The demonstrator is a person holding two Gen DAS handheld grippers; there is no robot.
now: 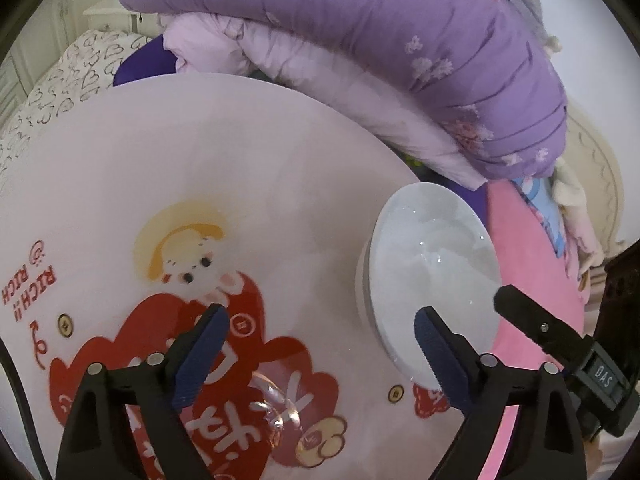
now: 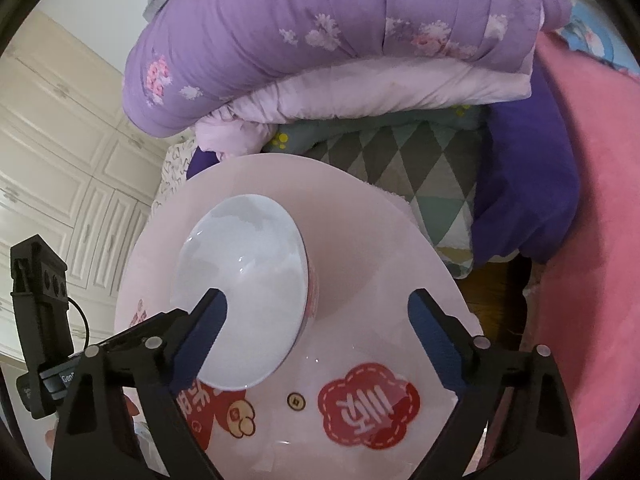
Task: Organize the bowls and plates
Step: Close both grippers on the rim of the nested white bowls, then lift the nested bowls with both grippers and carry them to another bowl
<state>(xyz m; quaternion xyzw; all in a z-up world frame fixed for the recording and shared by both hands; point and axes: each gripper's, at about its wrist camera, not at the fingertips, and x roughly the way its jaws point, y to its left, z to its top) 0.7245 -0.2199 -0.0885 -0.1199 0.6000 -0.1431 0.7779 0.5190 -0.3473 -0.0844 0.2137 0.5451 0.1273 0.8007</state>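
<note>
A white bowl stands upright near the edge of a round pink table printed with a red cartoon figure. My left gripper is open above the table. Its right finger overlaps the bowl's near rim, and only the printed tabletop lies between its fingers. My right gripper is open as well. Its left finger lies over the bowl's near rim, while its right finger is over bare table. One black finger of the right gripper shows in the left wrist view, just right of the bowl.
A folded purple flowered quilt and pale bedding are piled behind the table. A pink blanket lies to the right, by a triangle-patterned cushion. White wardrobe doors stand to the left.
</note>
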